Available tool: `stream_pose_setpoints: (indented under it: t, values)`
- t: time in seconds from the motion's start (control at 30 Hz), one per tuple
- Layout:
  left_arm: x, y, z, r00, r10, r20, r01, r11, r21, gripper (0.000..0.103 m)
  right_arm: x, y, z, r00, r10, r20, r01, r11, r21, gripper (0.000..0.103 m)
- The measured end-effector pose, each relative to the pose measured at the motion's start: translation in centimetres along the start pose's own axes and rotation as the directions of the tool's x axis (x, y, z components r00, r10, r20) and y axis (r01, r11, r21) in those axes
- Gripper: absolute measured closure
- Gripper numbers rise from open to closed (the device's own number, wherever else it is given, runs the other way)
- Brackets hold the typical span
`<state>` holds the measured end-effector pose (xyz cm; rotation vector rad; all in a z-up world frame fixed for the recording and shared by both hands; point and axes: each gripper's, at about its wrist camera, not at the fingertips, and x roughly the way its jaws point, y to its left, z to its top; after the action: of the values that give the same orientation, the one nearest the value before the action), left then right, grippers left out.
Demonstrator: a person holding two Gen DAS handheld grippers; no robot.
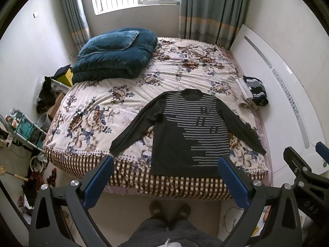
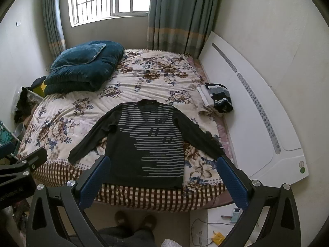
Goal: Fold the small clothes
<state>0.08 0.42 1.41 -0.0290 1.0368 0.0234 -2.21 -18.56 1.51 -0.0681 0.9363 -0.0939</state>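
Note:
A dark long-sleeved sweater (image 1: 174, 144) (image 2: 131, 154) with pale stripes lies flat on the bed, collar toward the window, both sleeves spread out, hem at the near edge. My left gripper (image 1: 165, 160) hangs open above the bed's near edge, the sweater's hem showing between its blue pads (image 1: 98, 183). My right gripper (image 2: 162, 160) is open too, held above the hem, nothing between its fingers. In the left wrist view the right gripper (image 1: 304, 154) shows at the right edge. The left gripper (image 2: 22, 160) appears at the left edge of the right wrist view.
The bed carries a floral cover (image 1: 127, 94) (image 2: 154, 76). A folded teal quilt (image 1: 115, 53) (image 2: 84, 65) sits at its far left. Folded clothes (image 1: 253, 90) (image 2: 216, 96) lie at the right edge beside a white headboard (image 1: 277, 86). A person's slippered feet (image 1: 168, 210) stand on the floor below.

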Motion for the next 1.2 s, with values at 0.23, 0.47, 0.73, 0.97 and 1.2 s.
stream_pose_setpoints:
  t: [0.23, 0.47, 0.73, 0.97, 1.2]
  values:
    - [-0.2, -0.1, 0.2, 1.0, 0.003, 0.005, -0.003, 1.0, 0.001, 0.0, -0.1, -0.1, 0.1, 1.0, -0.002, -0.001, 0.002, 1.0, -0.003, 0.0]
    - [-0.2, -0.2, 0.3, 1.0, 0.004, 0.007, -0.004, 1.0, 0.003, 0.0, -0.4, -0.4, 0.3, 1.0, -0.003, 0.004, 0.003, 1.0, 0.004, 0.0]
    - [-0.4, -0.3, 0.7, 1.0, 0.007, 0.014, -0.007, 1.0, 0.004, 0.0, -0.6, -0.5, 0.3, 1.0, 0.001, 0.005, -0.001, 1.0, 0.004, 0.0]
    - [-0.6, -0.3, 1.3, 1.0, 0.006, 0.015, -0.006, 1.0, 0.004, 0.0, -1.3, -0.5, 0.8, 1.0, 0.008, 0.001, -0.008, 1.0, 0.011, 0.0]
    - [-0.6, -0.4, 1.4, 1.0, 0.004, 0.016, -0.004, 1.0, 0.007, 0.0, -1.2, -0.5, 0.6, 1.0, 0.008, 0.003, -0.008, 1.0, 0.012, 0.0]
